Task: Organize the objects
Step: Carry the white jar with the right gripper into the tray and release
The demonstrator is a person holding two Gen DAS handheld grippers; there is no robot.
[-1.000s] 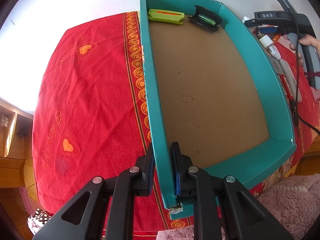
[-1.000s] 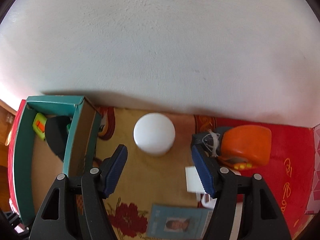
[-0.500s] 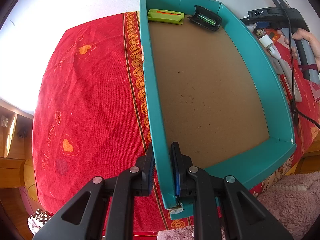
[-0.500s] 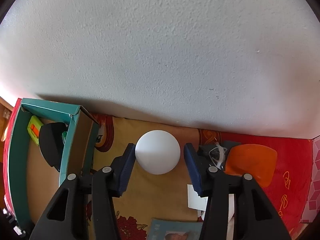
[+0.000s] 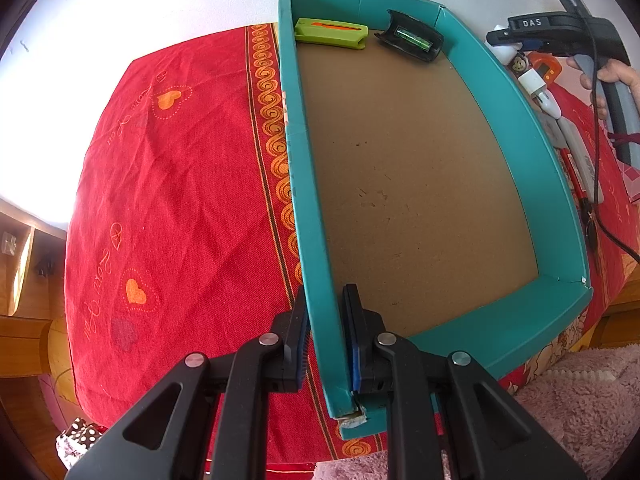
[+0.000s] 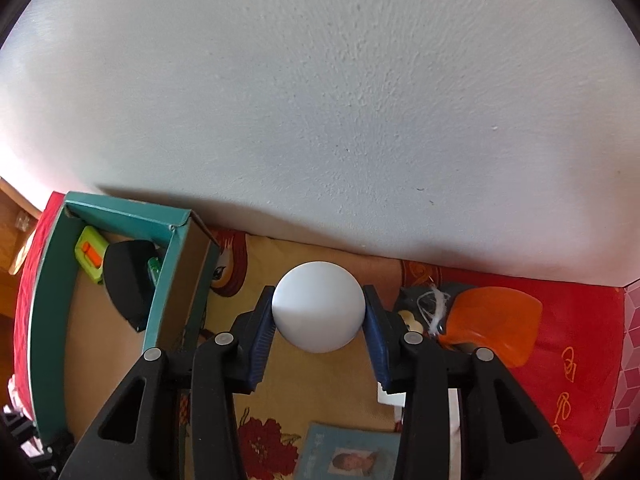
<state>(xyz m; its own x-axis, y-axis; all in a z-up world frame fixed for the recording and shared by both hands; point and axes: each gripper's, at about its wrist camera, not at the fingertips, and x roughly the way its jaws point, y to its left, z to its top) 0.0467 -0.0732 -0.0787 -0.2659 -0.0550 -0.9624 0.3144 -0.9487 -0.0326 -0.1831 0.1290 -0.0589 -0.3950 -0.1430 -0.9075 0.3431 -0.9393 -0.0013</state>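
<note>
My left gripper (image 5: 326, 292) is shut on the near left wall of a teal tray (image 5: 304, 184) with a brown floor. Against the tray's far wall lie a green utility knife (image 5: 331, 33) and a black level holder (image 5: 410, 40). In the right wrist view a white ball (image 6: 319, 312) rests on the yellow flowered cloth by the wall. My right gripper (image 6: 319, 300) straddles the ball, its jaws closing, and both blue pads touch its sides. The tray (image 6: 158, 292) stands to the ball's left.
An orange gadget (image 6: 492, 320) lies just right of the ball, a photo card (image 6: 348, 456) and a white card (image 6: 390, 394) nearer me. A white wall (image 6: 320, 100) rises directly behind. A white plug (image 5: 538, 88) and pens lie right of the tray on the red cloth (image 5: 180, 200).
My right gripper moved forward around the white ball and its jaws narrowed from wide apart to touching the ball's sides. The left gripper and the tray have not moved.
</note>
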